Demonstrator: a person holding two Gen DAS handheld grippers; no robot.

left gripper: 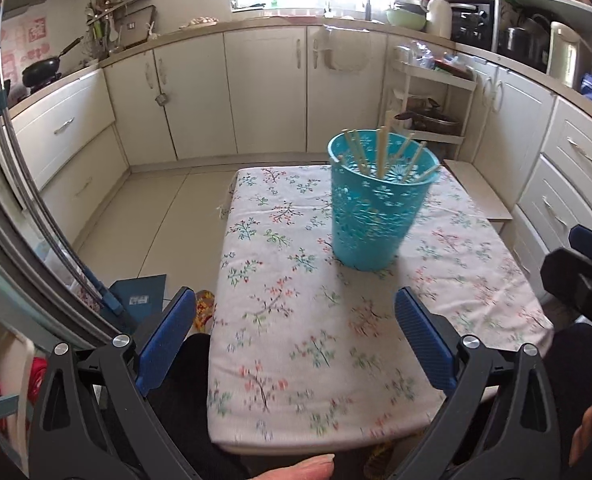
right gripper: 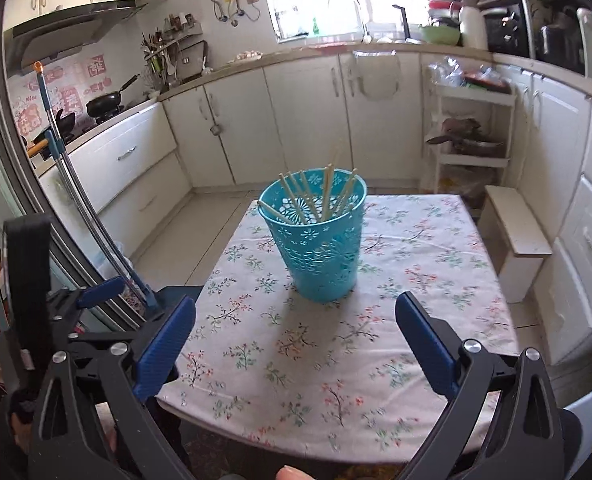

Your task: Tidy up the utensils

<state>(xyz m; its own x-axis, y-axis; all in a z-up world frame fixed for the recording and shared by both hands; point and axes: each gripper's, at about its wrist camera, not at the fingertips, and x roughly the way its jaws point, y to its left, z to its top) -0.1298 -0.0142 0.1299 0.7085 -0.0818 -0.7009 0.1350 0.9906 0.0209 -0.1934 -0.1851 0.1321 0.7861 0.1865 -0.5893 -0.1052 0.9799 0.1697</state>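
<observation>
A turquoise plastic basket (right gripper: 319,240), round, tapered and pierced with flower cut-outs, stands upright toward the bench's far edge, holding pale wooden chopsticks (right gripper: 326,198) that lean against its rim. The bench (right gripper: 416,280) wears a soft floral cloth. Both the left hand-held gripper (left gripper: 295,336) and right hand-held gripper (right gripper: 296,340) hover over the near edge, blue ribbed pads spread wide, empty. Cream kitchen cabinets (right gripper: 304,120) surround a tiled floor (right gripper: 199,224).

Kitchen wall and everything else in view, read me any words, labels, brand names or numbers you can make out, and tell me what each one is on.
Nothing can be read for certain.
Pink stickers on the wall tiles: characters too blurred to read.
Label on the dark blue box on the floor: too small to read.
Turquoise basket and floral tablecloth: patterns only, no text.
</observation>
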